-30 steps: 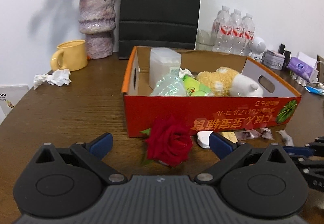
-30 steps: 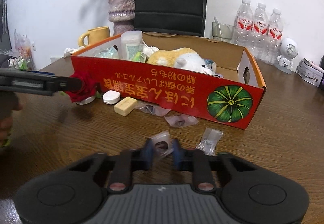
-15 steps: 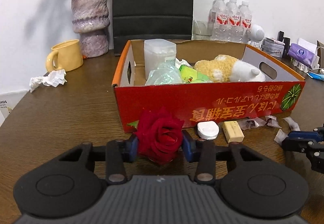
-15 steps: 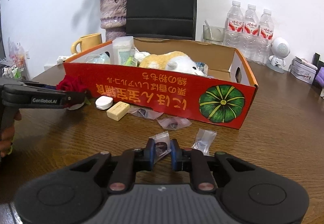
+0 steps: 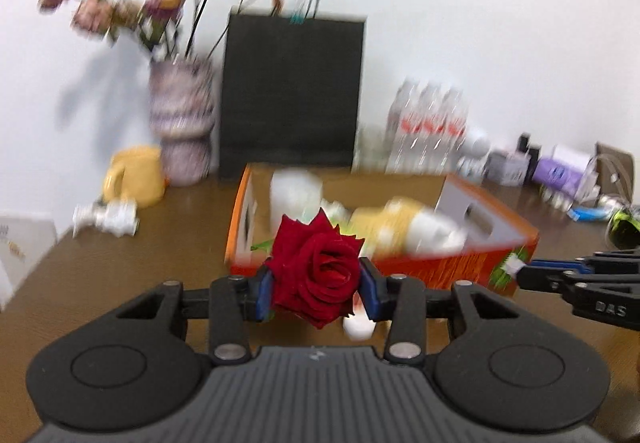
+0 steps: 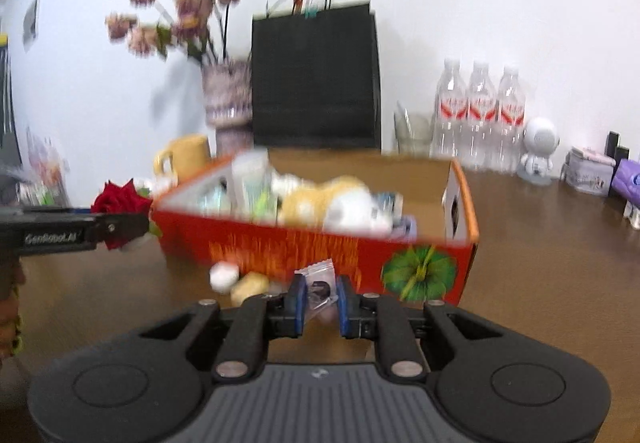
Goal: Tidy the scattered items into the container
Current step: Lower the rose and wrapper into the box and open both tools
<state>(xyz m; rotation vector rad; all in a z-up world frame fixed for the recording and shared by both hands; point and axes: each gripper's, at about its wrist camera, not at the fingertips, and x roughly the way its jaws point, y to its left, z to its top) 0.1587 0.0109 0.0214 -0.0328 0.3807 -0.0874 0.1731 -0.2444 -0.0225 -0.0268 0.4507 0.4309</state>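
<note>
A: What is the left gripper (image 5: 316, 285) holding in the left wrist view?

B: Its blue pads are pressing on both sides of a red rose (image 5: 316, 271), which is sitting at the centre of the frame, in front of the orange cardboard box (image 5: 452, 271).

A: And the right gripper (image 6: 319, 297)?

B: In the right wrist view it is pinching a small clear plastic packet (image 6: 319, 281) between nearly closed pads, low in the middle of the frame, just before the box's (image 6: 280, 247) red front wall.

A: What is lying in the box?

B: A yellow-and-white plush toy (image 6: 336, 205) and a white plastic container (image 6: 250, 175); both are blurred.

A: Anything on the wooden table (image 6: 540, 263)?

B: A white round item (image 6: 224, 275) and a tan block (image 6: 250, 285) are lying left of the packet, close to the box front.
</note>
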